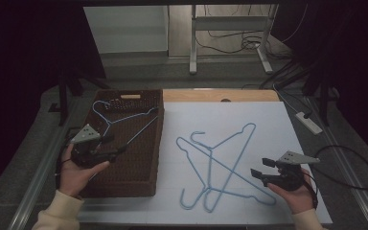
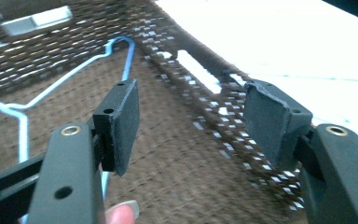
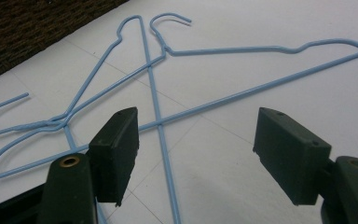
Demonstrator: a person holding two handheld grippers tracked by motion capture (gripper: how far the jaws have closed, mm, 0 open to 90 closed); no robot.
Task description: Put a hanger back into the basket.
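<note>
High view: a white sheet (image 1: pixel 268 124) covers the counter (image 1: pixel 220 95), and a dark woven basket (image 1: pixel 139 167) sits on its left part. Three light blue wire hangers are present. One hanger in the basket (image 1: pixel 124 117) lies flat on the basket floor, hook toward the far left corner, long bar running down and left toward the left hand-held gripper (image 1: pixel 120 150). Two crossed hangers (image 1: pixel 220 163) lie on the sheet between the basket and the right hand-held gripper (image 1: pixel 261 167); they overlap in an X, one with its hook at the far side, the other with its hook at the near edge.

Left hand-held gripper: held in the left hand (image 1: pixel 79 170) over the basket's left side, jaws spread, nothing between them. Left gripper view confirms this (image 2: pixel 191 126): both pads clear, with the basket weave (image 2: pixel 177 177) below and the hanger in the basket (image 2: pixel 74 74) beyond the left pad. A fingertip (image 2: pixel 121 214) shows at the bottom edge.

Right hand-held gripper: held in the right hand (image 1: pixel 292 191) just right of the crossed hangers, jaws spread and empty. Right gripper view (image 3: pixel 196 149) shows detail the high view lacks: the crossed hangers (image 3: pixel 168 93) meet just ahead of the jaws, one straight bar running away from the camera, another slanting up to the right; both hooks and shoulder notches are clear. A basket corner (image 3: pixel 28 32) shows at upper left.
</note>
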